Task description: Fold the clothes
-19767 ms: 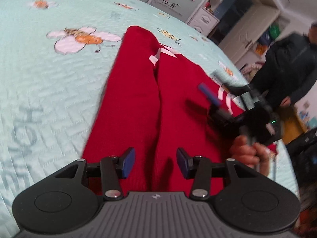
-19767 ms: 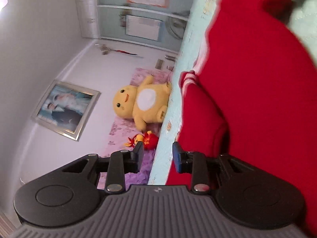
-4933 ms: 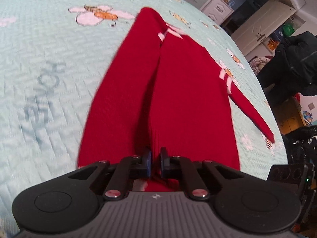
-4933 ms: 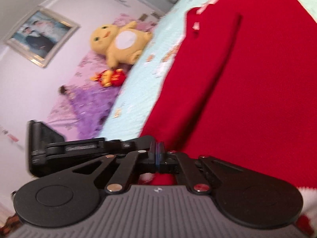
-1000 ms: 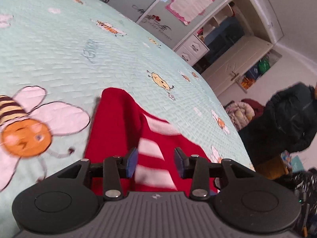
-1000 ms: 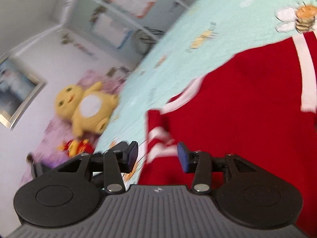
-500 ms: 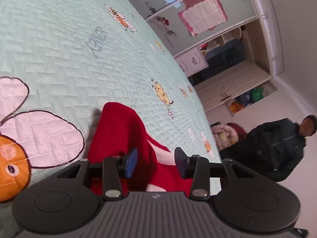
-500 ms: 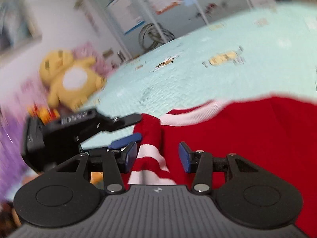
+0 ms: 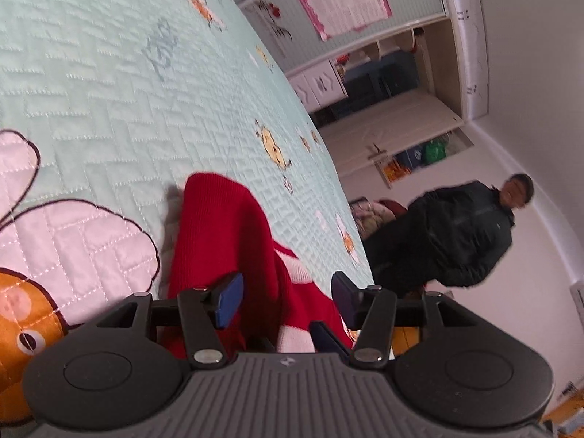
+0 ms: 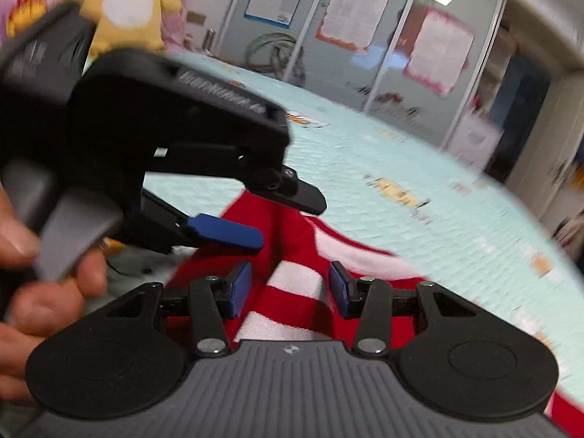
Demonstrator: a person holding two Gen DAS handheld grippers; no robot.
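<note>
The red sweater [image 9: 233,241] lies on the bed [image 9: 109,84], bunched into a hump at one end, with a white-striped cuff [image 10: 295,292] resting on top of the red body. With the cuff drawn in over the body like this, it looks like a garment partway gathered into a fold — though how far the folding has got cannot be settled from here, since most of the sweater sits below both cameras.

Both tongs stand apart and hold nothing. The left tongs [image 9: 284,301] hover low over the hump, blue pads on either side of the ridge of cloth. The right tongs [image 10: 290,288] straddle the striped cuff just as loosely. In the right view the left tongs [image 10: 255,215] show from the side, gaping, just beside the right pair and gripped by a hand [image 10: 40,284]. Two open pairs so close over one spot suggest either a release after laying the cloth down or a lining-up for a fresh pinch — the frames fit both.

The bed wears a pale mint quilt with stitched brick lines, a large bee-and-flower print [image 9: 54,255] and smaller bees scattered about. Beyond it are wardrobe doors with pink posters [image 9: 343,3], open shelving, a yellow plush toy [image 10: 127,7] and a person in a dark jacket [image 9: 456,237] standing off to the side.
</note>
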